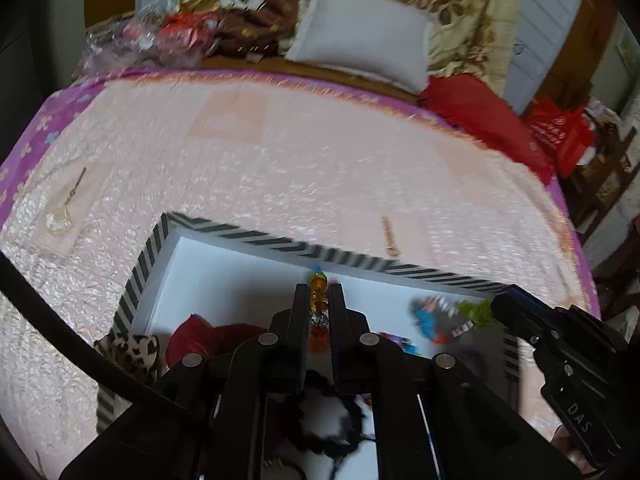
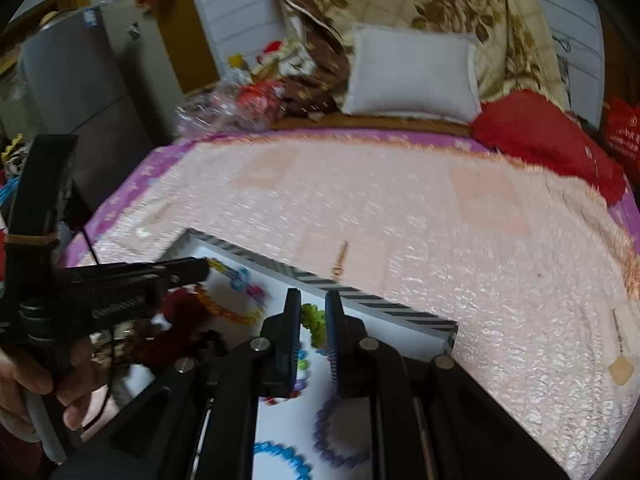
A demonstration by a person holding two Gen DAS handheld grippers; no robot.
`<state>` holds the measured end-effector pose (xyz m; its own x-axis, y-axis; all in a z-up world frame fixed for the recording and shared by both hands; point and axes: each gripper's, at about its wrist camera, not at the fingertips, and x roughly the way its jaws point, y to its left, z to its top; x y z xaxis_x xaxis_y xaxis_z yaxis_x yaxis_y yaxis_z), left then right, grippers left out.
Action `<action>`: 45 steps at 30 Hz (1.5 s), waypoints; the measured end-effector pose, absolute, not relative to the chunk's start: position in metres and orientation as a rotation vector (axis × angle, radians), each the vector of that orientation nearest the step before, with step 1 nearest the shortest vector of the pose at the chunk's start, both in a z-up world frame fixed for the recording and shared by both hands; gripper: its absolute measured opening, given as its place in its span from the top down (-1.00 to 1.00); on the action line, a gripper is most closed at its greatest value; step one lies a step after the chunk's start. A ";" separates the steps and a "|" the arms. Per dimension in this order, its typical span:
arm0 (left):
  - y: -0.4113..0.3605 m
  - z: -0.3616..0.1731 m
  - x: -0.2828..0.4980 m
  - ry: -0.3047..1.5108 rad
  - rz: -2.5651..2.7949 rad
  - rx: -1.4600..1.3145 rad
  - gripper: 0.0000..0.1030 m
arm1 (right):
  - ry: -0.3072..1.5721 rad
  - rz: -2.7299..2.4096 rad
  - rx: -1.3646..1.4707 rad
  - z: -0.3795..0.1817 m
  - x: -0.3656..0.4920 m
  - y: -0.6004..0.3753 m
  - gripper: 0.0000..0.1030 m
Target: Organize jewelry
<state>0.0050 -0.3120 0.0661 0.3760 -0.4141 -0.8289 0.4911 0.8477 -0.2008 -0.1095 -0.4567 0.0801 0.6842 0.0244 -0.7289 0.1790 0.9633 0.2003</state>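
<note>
Most jewelry already lies in the striped box (image 1: 256,236) beneath the left gripper (image 1: 319,304), clenched on an orange bead bracelet (image 1: 318,308), and the right gripper (image 2: 313,320), grasping a green bead bracelet (image 2: 314,322), while earrings (image 1: 60,216) wait beyond on the bed.

Ahead of the claw spreads a bed (image 1: 320,160) under a pink textured coverlet (image 2: 380,220) edged by a purple flowered sheet (image 1: 36,136). Beyond it lie a white pillow (image 1: 360,48) and, to the right, a red cushion (image 2: 548,140), with a cream floral quilt (image 2: 460,8) heaped behind. Pale panelled walls (image 2: 236,8) back the bed. Far left of the claw stands a grey refrigerator (image 2: 80,92); far right hangs a red bag (image 1: 560,132).
</note>
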 end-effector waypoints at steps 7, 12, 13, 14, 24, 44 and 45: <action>-0.305 0.037 0.009 1.059 -0.510 0.155 0.83 | 0.886 -0.157 0.257 0.044 -0.111 -0.469 0.76; -0.299 0.028 0.008 1.043 -0.456 0.191 0.83 | 0.921 -0.190 0.285 0.032 -0.118 -0.475 0.76; -0.299 0.028 0.006 1.033 -0.452 0.200 0.83 | 0.924 -0.190 0.292 0.032 -0.120 -0.476 0.69; -0.300 0.028 0.005 1.023 -0.448 0.214 0.79 | 0.924 -0.190 0.296 0.032 -0.122 -0.476 0.63; -0.292 0.041 -0.010 0.967 -0.422 0.251 0.36 | 0.855 -0.173 0.297 0.056 -0.148 -0.462 0.07; -0.238 0.066 -0.073 0.905 -0.417 0.206 0.36 | 0.811 -0.241 0.319 0.077 -0.215 -0.423 -0.26; -0.234 0.067 -0.078 0.898 -0.412 0.207 0.36 | 0.805 -0.240 0.324 0.078 -0.220 -0.420 -0.30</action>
<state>-0.0782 -0.2336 0.0667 0.5516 -0.2606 -0.7923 0.4311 0.9023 0.0033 -0.2202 -0.4202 0.0777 0.6706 -0.0873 -0.7367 0.3309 0.9239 0.1918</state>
